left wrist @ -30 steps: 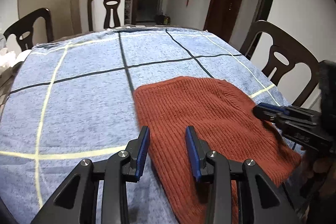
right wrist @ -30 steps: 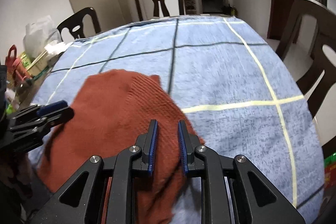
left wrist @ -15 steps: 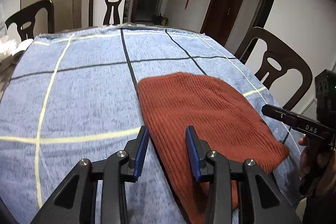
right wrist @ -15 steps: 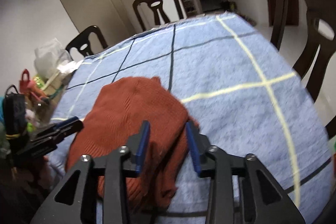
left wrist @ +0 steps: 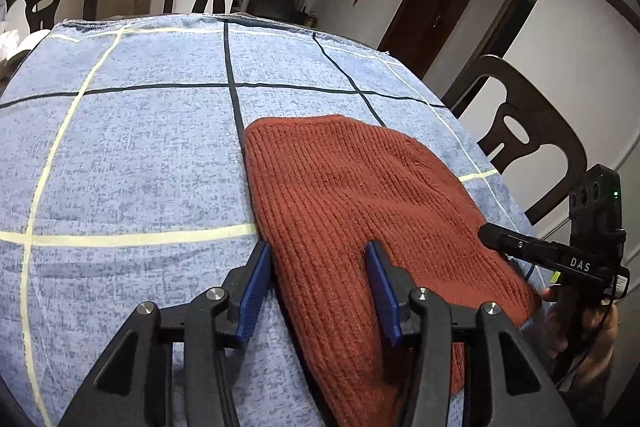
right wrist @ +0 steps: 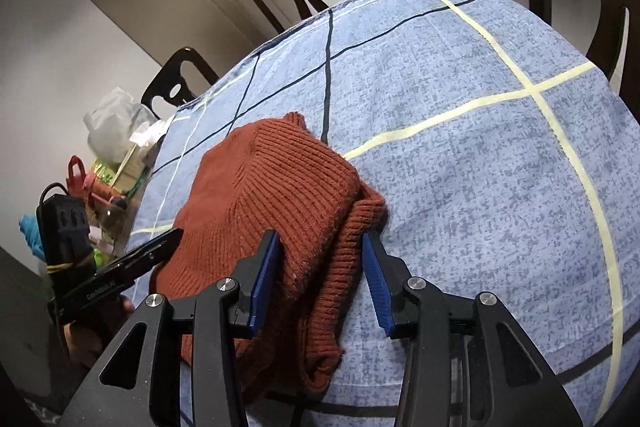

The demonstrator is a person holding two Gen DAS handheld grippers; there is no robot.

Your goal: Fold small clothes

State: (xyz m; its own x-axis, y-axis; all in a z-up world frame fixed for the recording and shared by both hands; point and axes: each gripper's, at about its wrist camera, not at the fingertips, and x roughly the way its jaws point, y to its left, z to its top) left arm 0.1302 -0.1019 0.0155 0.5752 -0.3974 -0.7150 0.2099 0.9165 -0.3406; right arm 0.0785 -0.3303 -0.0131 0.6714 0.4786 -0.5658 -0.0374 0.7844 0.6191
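Sweater seemingly folded, near edge cut off; both grippers' jaws opening, unpressed.

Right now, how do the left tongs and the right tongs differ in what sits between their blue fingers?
The left tongs straddle a single flat layer at the rust-red knit garment's edge; the right tongs straddle its doubled, bunched-up fold. Blue checked cloth shows beside the left tongs' left finger; knit fills the right tongs' gap. Both are opening, pressing nothing.
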